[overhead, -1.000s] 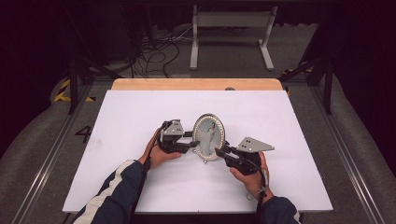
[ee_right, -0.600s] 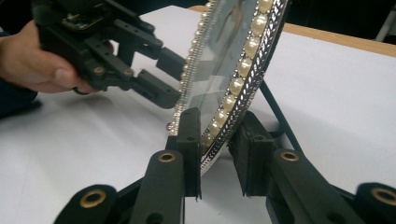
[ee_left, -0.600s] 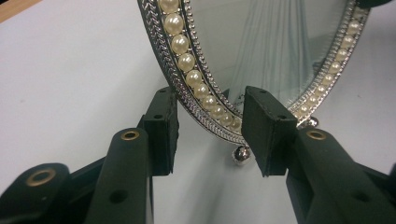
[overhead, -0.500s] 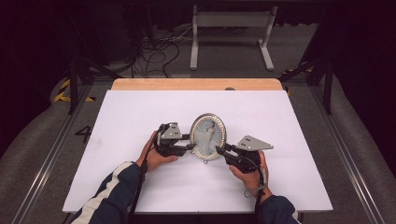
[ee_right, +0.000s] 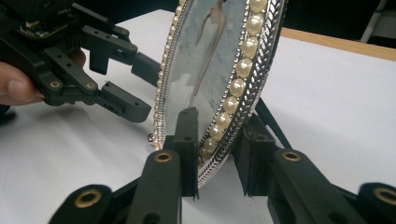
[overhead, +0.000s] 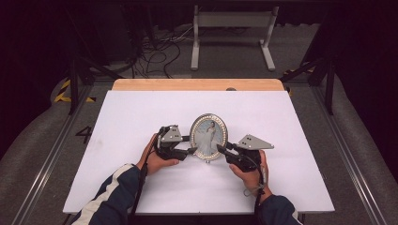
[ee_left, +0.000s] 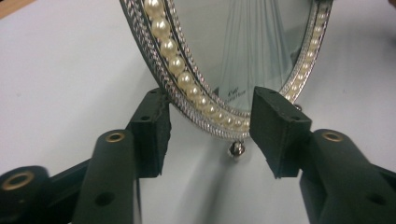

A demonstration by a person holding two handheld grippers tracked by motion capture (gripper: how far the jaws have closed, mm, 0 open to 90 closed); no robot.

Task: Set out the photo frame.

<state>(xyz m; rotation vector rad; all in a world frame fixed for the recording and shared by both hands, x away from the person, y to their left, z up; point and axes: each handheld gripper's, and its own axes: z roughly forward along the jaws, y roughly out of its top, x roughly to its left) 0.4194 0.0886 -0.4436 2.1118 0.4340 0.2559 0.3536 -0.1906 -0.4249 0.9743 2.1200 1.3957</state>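
An oval picture frame (overhead: 209, 136) with a pearl and silver rim stands upright on the white table (overhead: 141, 112), a portrait behind its glass. My left gripper (overhead: 192, 146) sits at its left lower edge. In the left gripper view the frame's rim (ee_left: 177, 60) lies between the jaws of this gripper (ee_left: 212, 126). They have just been opening: one pad is near the back and the other stands off the glass. My right gripper (overhead: 220, 149) is at the right lower edge. In the right gripper view that gripper (ee_right: 219, 149) is shut on the frame's rim (ee_right: 243, 70), and the left gripper (ee_right: 142, 88) shows beyond.
A wooden strip (overhead: 197, 84) runs along the table's far edge. Beyond it on the dark floor are a grey metal stand (overhead: 232, 28) and loose cables (overhead: 155, 51). White tabletop spreads to the left, right and front of the frame.
The frame has straightened from a slight tilt to upright. The left hand has shifted a little to the left and its jaws now stand wider. The right hand has kept still.
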